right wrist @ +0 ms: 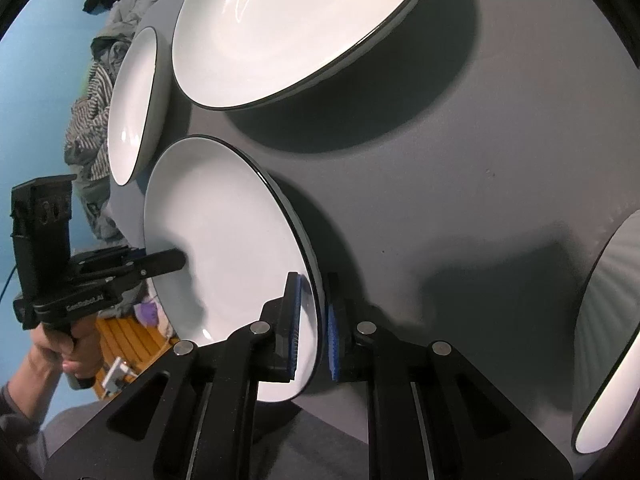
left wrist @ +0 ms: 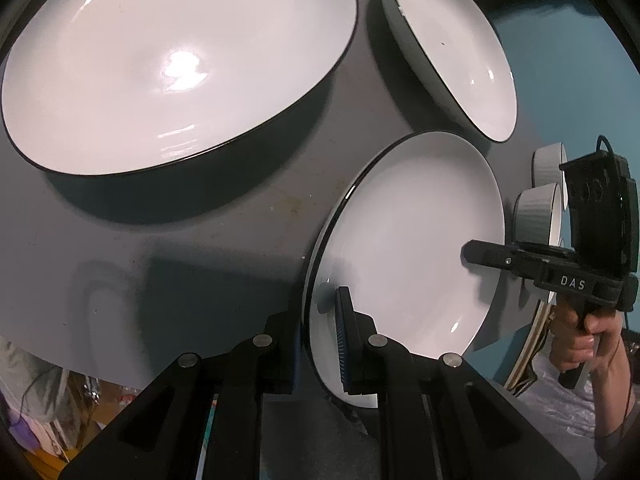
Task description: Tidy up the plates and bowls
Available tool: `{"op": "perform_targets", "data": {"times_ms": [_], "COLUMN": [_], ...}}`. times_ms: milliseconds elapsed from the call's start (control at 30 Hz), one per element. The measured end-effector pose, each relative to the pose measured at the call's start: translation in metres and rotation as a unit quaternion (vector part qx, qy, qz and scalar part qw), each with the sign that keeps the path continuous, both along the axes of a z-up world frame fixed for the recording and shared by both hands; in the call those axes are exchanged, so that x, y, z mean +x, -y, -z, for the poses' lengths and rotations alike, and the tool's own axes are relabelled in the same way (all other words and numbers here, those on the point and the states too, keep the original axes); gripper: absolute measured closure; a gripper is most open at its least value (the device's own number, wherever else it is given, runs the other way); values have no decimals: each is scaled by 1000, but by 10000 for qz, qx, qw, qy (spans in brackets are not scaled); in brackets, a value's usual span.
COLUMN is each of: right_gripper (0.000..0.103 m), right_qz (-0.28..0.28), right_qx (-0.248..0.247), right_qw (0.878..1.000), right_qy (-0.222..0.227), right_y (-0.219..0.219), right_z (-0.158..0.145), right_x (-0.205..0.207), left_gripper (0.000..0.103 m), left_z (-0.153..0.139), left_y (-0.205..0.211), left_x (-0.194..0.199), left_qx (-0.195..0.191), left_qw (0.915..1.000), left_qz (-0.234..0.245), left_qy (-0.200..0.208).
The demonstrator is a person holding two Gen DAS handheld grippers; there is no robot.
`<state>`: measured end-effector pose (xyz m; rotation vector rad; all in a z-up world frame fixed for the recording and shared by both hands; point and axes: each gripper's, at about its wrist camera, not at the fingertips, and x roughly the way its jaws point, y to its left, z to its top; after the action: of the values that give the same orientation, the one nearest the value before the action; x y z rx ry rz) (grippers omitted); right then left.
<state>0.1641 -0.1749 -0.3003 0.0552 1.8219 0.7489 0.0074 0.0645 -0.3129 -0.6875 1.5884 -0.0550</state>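
— So, what are the fingers doing?

— Both pairs are pinching the same white plate (left wrist: 404,240) by its dark rim, from opposite edges. The left gripper (left wrist: 320,340) has one blue-padded finger (left wrist: 345,336) on the plate's white face and the other behind the rim. The right gripper (right wrist: 314,320) does likewise at its own edge, blue pads (right wrist: 332,336) pressed to either side of the rim.

— Can each be seen from the other camera?

— Yes. In the left wrist view the right gripper reaches in from the plate's far edge, a hand (left wrist: 592,336) around its handle. In the right wrist view the left gripper does the same, with its hand (right wrist: 60,344) below.

— Where is the plate?

— At the near edge of the grey table (left wrist: 180,260), between the two grippers; whether it still touches the table I cannot tell.

— And around that plate?

— Beyond it on the table lie a large white plate (left wrist: 172,64) and a smaller plate (left wrist: 460,52), both apart from it. Ribbed white bowls (left wrist: 538,212) stand just past its right-hand edge; one ribbed bowl (right wrist: 608,320) is close to the right gripper.
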Motion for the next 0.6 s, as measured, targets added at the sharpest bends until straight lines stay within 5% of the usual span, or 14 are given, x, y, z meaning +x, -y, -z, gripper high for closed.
{"op": "perform_targets", "data": {"times_ms": [600], "right_gripper": [92], "right_qz": [182], "right_qx": [-9], "right_qw": [9997], "right_qy": [-137], "right_y": [13], "right_z": [-2], "right_x": [8], "left_gripper": [88], "left_z": [-8], "left_y": [8], "left_x": [7], "left_qx": [67], "left_qw": [9999], "left_qz": [-26], "left_qy": [-115]}}
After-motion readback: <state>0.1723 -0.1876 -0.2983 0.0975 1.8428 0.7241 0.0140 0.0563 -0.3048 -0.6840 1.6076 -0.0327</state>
